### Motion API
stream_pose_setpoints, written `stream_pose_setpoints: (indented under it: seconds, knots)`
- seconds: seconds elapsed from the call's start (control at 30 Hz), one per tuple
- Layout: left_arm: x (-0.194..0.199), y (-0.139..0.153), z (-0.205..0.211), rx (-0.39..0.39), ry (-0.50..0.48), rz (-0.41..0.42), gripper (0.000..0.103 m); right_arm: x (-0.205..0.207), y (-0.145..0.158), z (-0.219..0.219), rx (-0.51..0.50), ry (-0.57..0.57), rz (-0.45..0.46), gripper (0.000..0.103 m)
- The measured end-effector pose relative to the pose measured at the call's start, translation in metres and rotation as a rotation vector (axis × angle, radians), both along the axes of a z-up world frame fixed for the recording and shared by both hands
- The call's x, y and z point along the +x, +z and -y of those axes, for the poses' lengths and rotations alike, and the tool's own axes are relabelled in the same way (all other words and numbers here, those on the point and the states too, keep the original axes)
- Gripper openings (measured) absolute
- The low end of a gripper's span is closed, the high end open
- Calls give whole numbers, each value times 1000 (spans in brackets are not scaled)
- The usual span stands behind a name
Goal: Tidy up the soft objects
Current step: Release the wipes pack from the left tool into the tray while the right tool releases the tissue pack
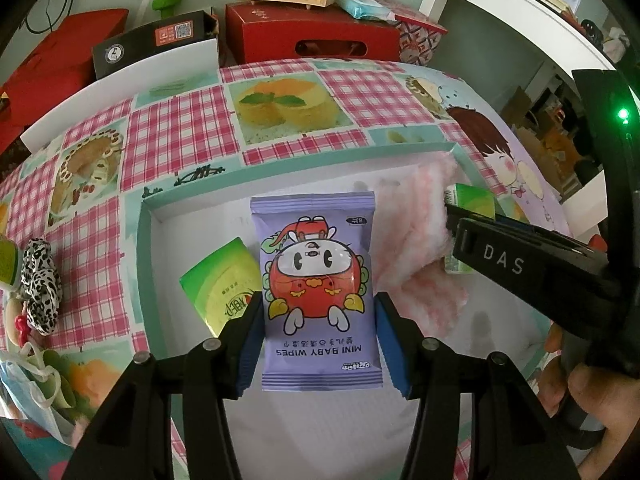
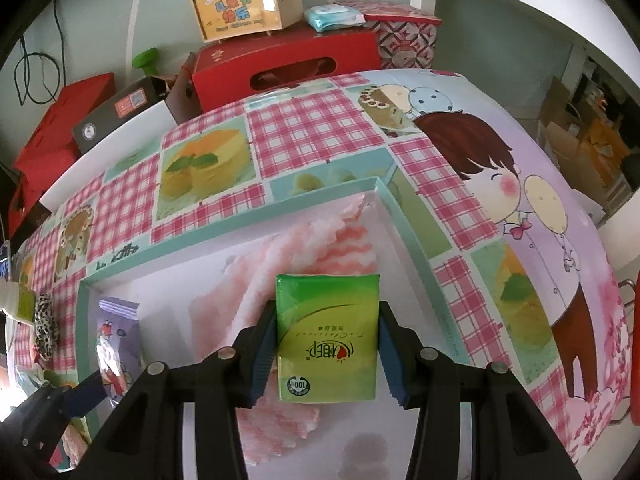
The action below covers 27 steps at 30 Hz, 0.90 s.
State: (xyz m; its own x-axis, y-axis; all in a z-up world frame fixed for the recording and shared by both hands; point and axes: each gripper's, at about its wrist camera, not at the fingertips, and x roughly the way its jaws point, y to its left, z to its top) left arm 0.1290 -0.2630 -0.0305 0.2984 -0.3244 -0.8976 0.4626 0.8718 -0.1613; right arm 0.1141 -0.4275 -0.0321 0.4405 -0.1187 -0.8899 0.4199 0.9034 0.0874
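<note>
A: What is gripped?
B: The wipes pack (image 1: 320, 296) by the left gripper (image 1: 322, 344), the green tissue pack (image 2: 328, 336) by the right gripper (image 2: 326, 354), above the tray (image 1: 192, 192).
A: Seen only at left?
B: A second green pack (image 1: 220, 280), at nine o'clock; a checked bench (image 2: 320, 128).

Red box (image 1: 316, 40), wooden handled case (image 2: 248, 8) behind table
</note>
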Motion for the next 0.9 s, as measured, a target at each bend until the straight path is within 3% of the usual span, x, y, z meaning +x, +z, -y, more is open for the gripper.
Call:
stream_pose_setpoints:
  seconds: [0.37, 0.67, 0.8, 0.9]
  knots:
    - [0, 6, -2, -2, 1, 1, 61, 0, 1, 3, -14, -4, -12, 52]
    - [0, 16, -7, -5, 15, 12, 62, -3, 11, 2, -43, -8, 2, 63]
    - [1, 22, -11, -25, 25, 18, 75, -4, 14, 4, -51, -18, 7, 72]
    - [3, 23, -15, -20, 44, 23, 76, -5, 16, 6, -53, -30, 11, 76]
